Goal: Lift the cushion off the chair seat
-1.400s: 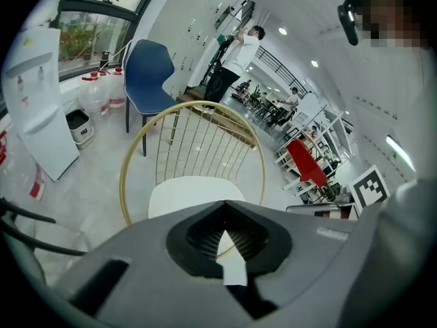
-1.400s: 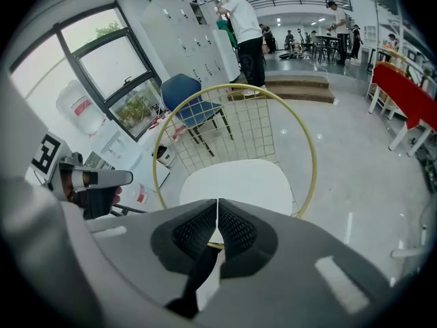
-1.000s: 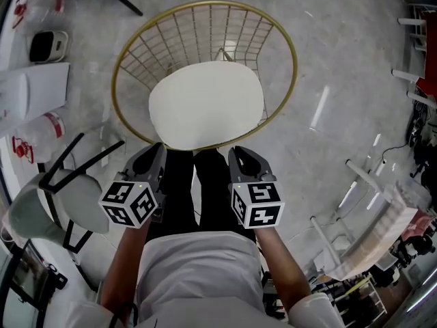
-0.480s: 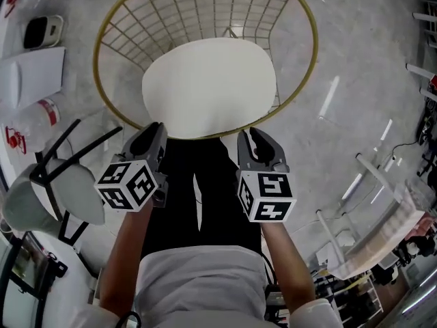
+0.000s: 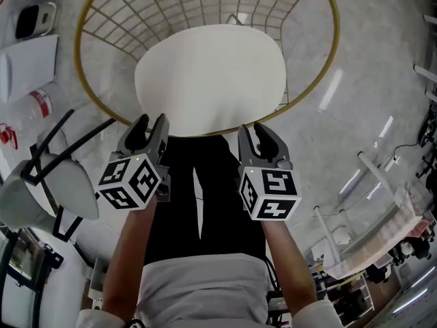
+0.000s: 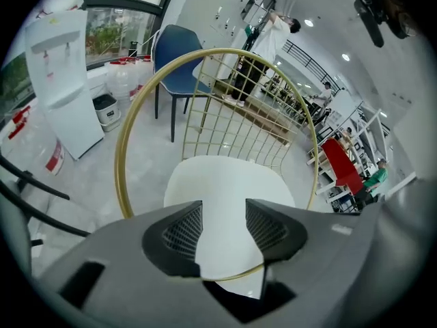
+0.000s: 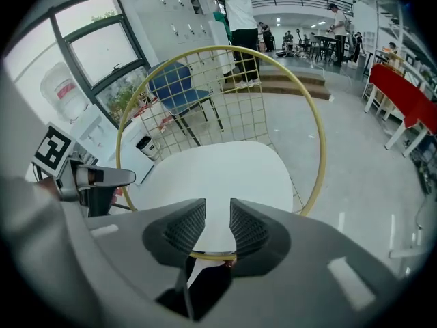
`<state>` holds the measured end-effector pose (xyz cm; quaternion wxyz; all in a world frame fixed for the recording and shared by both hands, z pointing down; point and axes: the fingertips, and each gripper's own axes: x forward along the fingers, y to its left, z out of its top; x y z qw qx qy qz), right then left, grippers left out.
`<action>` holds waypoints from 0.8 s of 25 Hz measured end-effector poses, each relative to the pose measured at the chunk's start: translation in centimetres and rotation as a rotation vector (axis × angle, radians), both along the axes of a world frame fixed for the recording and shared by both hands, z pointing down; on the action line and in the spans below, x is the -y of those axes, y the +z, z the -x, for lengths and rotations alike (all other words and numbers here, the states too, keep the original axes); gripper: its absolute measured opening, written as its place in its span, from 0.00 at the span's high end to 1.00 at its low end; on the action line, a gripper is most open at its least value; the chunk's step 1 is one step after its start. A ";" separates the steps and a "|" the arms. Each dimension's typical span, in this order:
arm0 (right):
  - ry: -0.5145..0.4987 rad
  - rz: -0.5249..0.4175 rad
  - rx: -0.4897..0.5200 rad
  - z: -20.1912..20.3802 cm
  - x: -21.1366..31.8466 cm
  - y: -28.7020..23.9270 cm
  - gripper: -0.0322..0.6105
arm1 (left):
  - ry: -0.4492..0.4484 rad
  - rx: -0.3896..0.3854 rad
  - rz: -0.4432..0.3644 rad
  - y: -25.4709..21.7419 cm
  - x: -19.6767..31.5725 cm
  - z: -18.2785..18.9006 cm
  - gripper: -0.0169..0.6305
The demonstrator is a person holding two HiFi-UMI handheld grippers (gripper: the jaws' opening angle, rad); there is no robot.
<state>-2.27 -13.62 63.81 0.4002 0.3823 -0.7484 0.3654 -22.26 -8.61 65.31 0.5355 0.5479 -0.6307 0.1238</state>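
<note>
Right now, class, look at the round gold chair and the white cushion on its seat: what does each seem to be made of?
Round gold chair frame: likely metal, a thin wire grid inside a glossy tube hoop.
Flat white cushion: probably padded fabric or faux leather, matte and smooth with soft rounded edges.

Looks along the right gripper (image 7: 218, 217), jaws parted, just now opening wider, pads pressing on nothing. Shows in the gap between them the near edge of the white cushion (image 7: 218, 173), with the chair (image 7: 225, 48) and its gold rim crossing just beneath. Finds the gold wire back straight ahead beyond the cushion, the left gripper (image 7: 102, 178) close off the claw's left side, a blue chair (image 7: 174, 87) farther ahead-left.
</note>
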 end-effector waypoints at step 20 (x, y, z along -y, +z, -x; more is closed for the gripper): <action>0.008 0.060 -0.051 -1.6 3.5 5.7 0.64 | -0.196 0.095 0.169 7.4 1.5 2.7 0.29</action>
